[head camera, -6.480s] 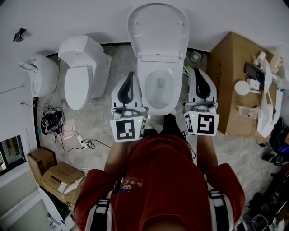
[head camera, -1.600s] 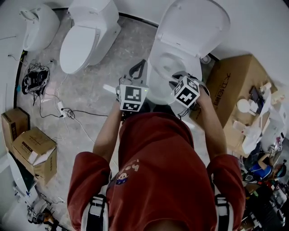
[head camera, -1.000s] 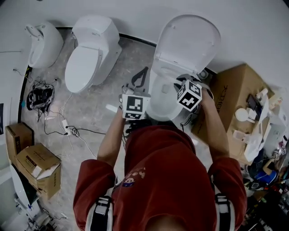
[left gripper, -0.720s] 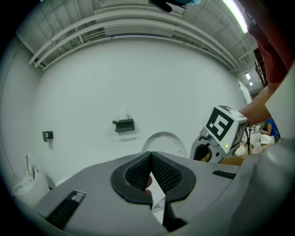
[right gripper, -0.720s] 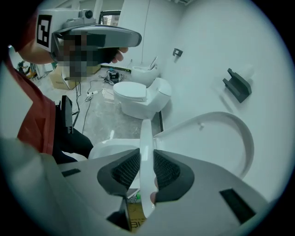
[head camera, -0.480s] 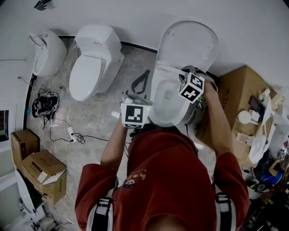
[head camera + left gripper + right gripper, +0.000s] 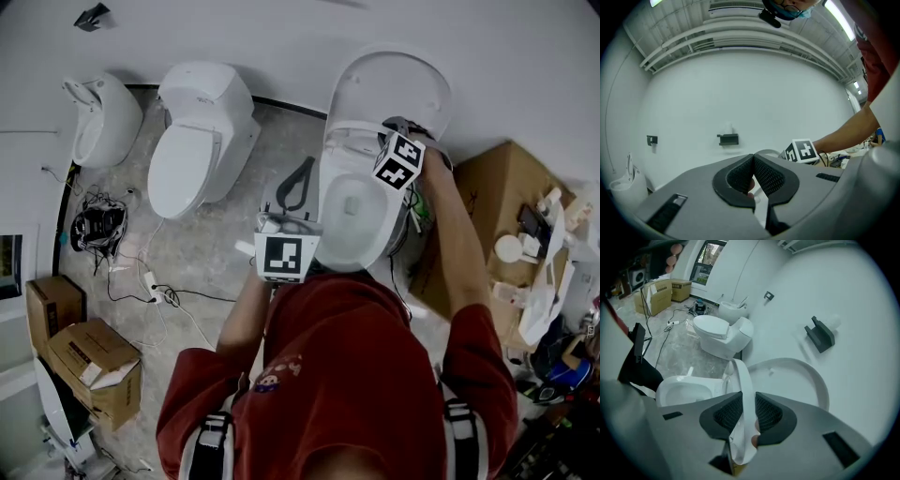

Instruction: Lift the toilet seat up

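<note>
**Seat gripped and tipped up beside the lid**

The toilet seat (image 7: 739, 373) stands on edge, lifted off the bowl (image 7: 682, 389) and close to the raised lid (image 7: 806, 376). The right gripper (image 7: 743, 401) is clamped on its rim, with a pad on each face. The left gripper (image 7: 753, 159) has its jaws together on nothing and faces the white wall (image 7: 740, 93). Around are a grey mottled floor (image 7: 187, 253), a second toilet (image 7: 192, 150), cables (image 7: 98, 230) and cardboard boxes (image 7: 89, 361). The seat is a thin, glossy white ring.
</note>
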